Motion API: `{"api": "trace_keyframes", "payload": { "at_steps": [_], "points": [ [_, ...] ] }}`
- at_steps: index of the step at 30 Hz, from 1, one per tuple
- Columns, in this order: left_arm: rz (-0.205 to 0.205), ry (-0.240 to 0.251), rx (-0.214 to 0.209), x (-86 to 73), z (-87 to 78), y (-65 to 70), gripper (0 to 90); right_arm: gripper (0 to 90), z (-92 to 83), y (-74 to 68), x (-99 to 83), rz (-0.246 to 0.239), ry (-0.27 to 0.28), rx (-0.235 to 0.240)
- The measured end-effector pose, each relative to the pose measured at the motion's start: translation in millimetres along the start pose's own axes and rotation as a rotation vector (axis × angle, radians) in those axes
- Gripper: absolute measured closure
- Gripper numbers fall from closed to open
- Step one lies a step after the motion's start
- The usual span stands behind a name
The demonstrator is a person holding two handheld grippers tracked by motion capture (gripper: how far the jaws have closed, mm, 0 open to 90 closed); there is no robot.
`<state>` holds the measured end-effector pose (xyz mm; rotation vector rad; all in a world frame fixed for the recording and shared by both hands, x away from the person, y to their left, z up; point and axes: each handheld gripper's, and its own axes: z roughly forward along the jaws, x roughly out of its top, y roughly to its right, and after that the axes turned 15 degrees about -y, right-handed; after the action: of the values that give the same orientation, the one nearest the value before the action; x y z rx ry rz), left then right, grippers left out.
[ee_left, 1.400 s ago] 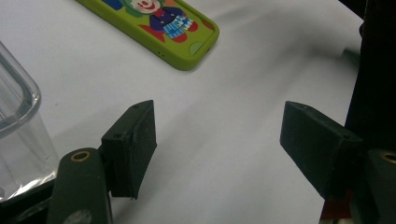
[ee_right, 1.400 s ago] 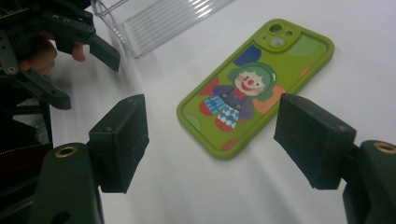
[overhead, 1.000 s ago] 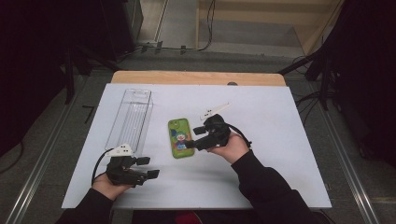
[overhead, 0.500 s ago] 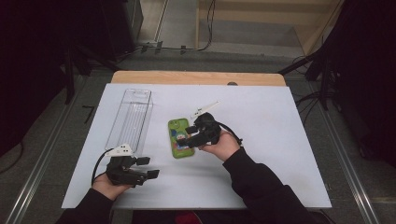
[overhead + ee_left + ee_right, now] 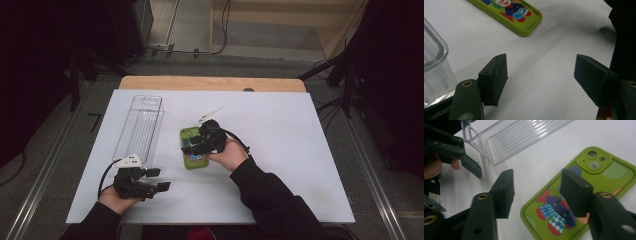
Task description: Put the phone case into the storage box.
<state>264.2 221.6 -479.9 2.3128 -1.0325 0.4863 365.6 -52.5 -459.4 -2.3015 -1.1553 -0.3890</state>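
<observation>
White surface (image 5: 300,150), large, mostly bare. Landmark: green phone case (image 5: 193,148), lying flat, printed side up, near the middle of the surface.

Clear plastic bin (image 5: 140,127) just left of the case, long, upright, nothing seen inside, apart from the case.

Right tongs (image 5: 194,148) directly over the case, held low. Jaws have just been closing, now at a middling gap, straddling the case's long left edge: one jaw above the printed face, the other beyond the edge over bare surface. No pad contact seen; nothing gripped yet.

Left tongs (image 5: 159,180) below and left of the case, well apart from it, close to the near end of the bin. Jaws moderately wide, nothing between them, resting idle.

Risks, as judged: case flat and thin, so lower jaw likely to scrape the surface instead of getting under the edge; case then slides toward the bin rather than lifting. Pinch on the soft rim alone could flex and slip out. Bin close on the left: a pushed case, or the outer jaw, could knock it.

Obstructions: none between right tongs and case. Bin and left tongs crowd the left side only.
</observation>
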Motion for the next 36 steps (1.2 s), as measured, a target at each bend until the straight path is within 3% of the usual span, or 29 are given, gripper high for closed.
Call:
{"api": "trace_keyframes", "payload": {
  "at_steps": [3,4,5,6,10,16,32,36],
  "points": [
    [0.001,-0.002,-0.002,0.1,0.2,-0.1,27.9,63.5,4.7,-0.2,1.3,0.009,-0.017,0.001],
    [0.002,-0.002,-0.002,0.1,0.2,-0.1,27.9,77.6,8.9,-0.9,1.9,0.006,-0.034,0.007],
    [0.002,-0.002,-0.002,0.1,0.2,-0.1,27.9,77.6,8.9,-0.9,1.9,0.006,-0.034,0.007],
    [0.001,-0.002,-0.002,0.1,0.1,-0.1,27.9,87.6,13.9,-1.6,2.8,-0.003,-0.039,0.023],
    [0.000,0.000,-0.001,-0.1,-0.1,0.1,27.9,87.7,20.9,-3.4,4.4,0.000,-0.055,0.043],
    [0.001,-0.001,-0.004,0.0,0.1,0.3,27.9,87.7,28.6,-4.2,5.6,-0.013,-0.068,0.024],
    [0.003,-0.001,-0.005,0.0,0.2,0.3,27.9,87.7,57.2,-2.9,10.5,0.040,-0.093,-0.004],
    [0.003,-0.001,-0.005,0.1,0.2,0.3,27.9,87.7,57.4,-1.7,9.9,0.054,-0.103,0.000]
  ]
}}
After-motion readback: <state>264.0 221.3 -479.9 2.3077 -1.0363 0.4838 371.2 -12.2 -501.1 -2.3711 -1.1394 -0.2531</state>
